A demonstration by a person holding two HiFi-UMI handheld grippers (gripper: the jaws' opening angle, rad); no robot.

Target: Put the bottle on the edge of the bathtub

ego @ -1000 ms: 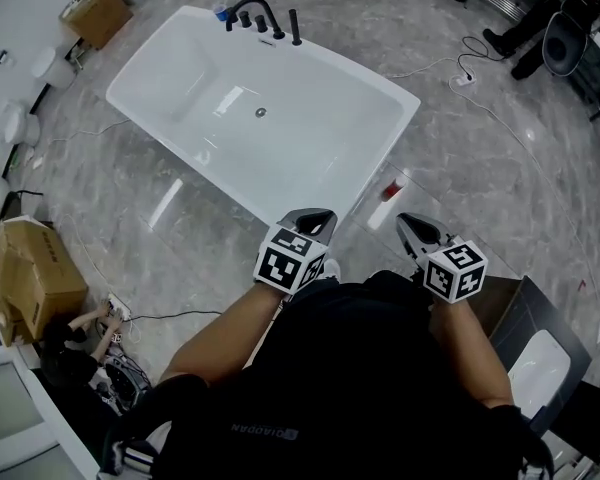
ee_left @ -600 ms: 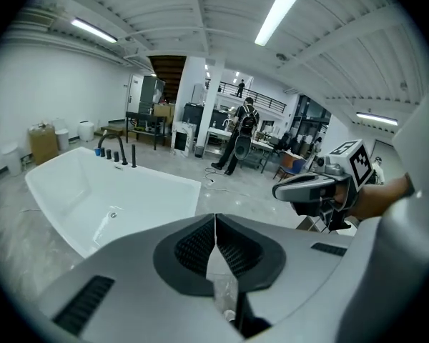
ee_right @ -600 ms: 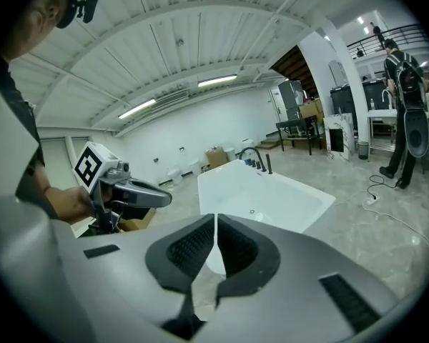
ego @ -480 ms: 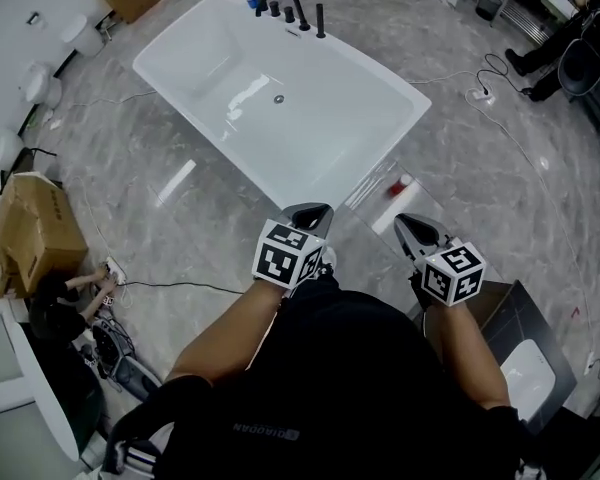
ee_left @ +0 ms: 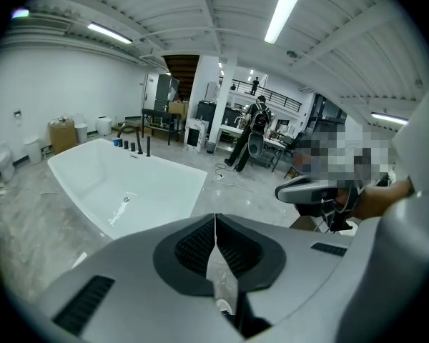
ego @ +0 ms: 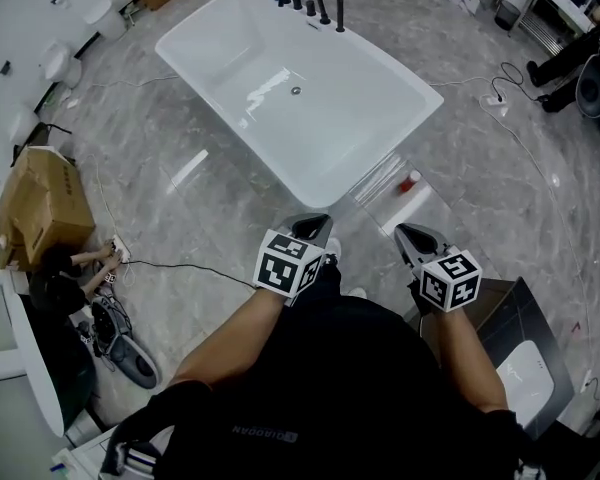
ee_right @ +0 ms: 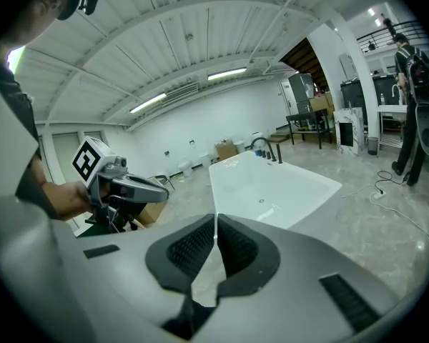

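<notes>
My left tongs (ego: 315, 222) and right tongs (ego: 405, 232) are both squeezed shut, holding nothing. The small red bottle (ego: 409, 181) sits beside the bathtub (ego: 360, 118) corner, straight ahead of my right tongs, the nearer ones.

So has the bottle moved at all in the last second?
No. The bottle lies on the floor in the same spot beside the bathtub; only the head view itself has shifted.
</notes>
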